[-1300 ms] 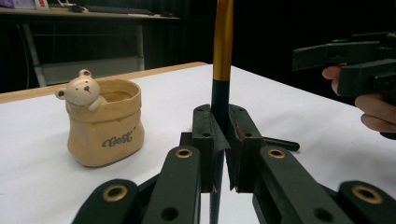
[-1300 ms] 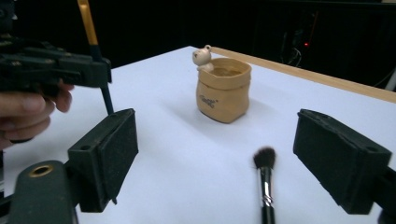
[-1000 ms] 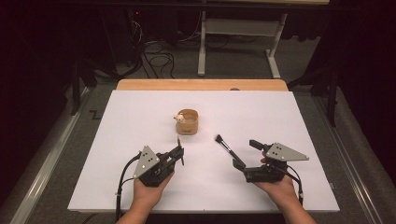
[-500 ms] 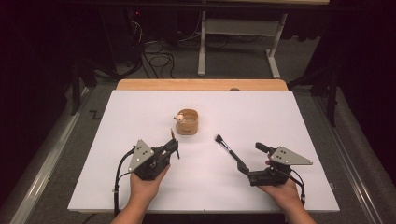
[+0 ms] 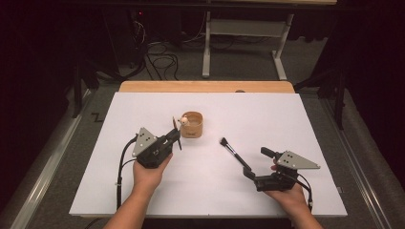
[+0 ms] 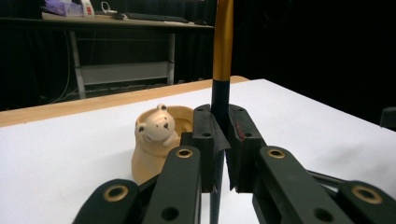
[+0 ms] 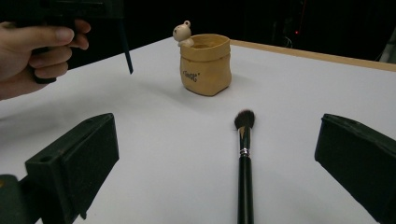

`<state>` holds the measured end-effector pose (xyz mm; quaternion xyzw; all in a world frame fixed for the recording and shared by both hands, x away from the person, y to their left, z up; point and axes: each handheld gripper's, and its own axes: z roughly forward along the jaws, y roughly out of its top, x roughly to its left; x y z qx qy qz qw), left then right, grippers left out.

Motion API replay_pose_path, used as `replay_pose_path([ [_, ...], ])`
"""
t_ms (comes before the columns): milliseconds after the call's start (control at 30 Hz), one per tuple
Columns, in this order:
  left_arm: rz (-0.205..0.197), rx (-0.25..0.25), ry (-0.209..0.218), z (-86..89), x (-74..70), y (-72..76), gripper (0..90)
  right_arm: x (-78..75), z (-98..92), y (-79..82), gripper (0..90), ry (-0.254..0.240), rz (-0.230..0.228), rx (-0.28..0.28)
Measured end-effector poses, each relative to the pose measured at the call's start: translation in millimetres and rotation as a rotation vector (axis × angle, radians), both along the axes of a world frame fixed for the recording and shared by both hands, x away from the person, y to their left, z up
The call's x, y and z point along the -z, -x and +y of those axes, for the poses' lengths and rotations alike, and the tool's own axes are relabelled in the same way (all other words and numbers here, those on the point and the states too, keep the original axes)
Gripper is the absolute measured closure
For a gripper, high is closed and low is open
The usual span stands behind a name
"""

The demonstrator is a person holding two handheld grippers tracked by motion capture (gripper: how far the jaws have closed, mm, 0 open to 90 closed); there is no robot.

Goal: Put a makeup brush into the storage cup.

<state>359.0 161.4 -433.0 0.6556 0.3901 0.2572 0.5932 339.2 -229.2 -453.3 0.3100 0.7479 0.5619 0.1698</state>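
A tan ceramic pot with a small bear on its rim stands mid-table, also seen in the left gripper view and the right gripper view. My left gripper is shut on a brush with a gold and dark handle, held upright just left of the pot. A black makeup brush lies flat on the white sheet, bristles toward the pot. My right gripper stands open at its handle end. Its jaws have just been opening and sit wide on either side of the brush without touching it.
The white sheet covers a wooden table whose bare edge shows at the back. Table legs and cables stand on the dark floor beyond. In the right gripper view the other hand hovers at the upper left.
My left hand has moved toward the pot and risen a little with its brush. The right gripper has drawn back slightly along the black brush, which stays on the sheet.
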Motion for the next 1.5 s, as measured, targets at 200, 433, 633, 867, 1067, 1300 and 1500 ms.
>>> replay_pose_path([
  [200, -0.001, -0.014, 0.003, -3.5, -6.2, -14.5, 83.2, 0.9, -0.2, -1.1, 0.8, -0.004, 0.008, -0.01],
  [433, -0.002, -0.019, 0.017, -6.4, -11.1, -29.3, 83.2, 1.9, -0.1, -0.9, 1.2, -0.008, 0.014, -0.001],
  [633, 0.003, -0.026, 0.03, -10.1, -15.8, -40.6, 83.2, 2.5, -0.3, -1.7, 1.6, -0.01, 0.02, -0.007],
  [867, -0.003, -0.028, 0.025, -17.1, -25.0, -52.0, 83.2, 3.0, -0.1, -1.9, 2.0, -0.012, 0.021, -0.001],
  [1067, -0.007, -0.033, 0.023, -22.9, -30.9, -63.6, 83.2, 3.0, -0.1, -1.9, 2.4, -0.017, 0.024, -0.003],
  [1300, -0.004, -0.045, 0.018, -29.4, -32.8, -77.2, 83.2, 2.6, 0.3, -0.8, 2.8, -0.025, 0.024, -0.009],
  [1500, 0.011, -0.072, 0.013, -26.3, -29.1, -85.5, 83.2, 1.8, -0.2, 1.4, 3.4, -0.025, 0.019, -0.014],
])
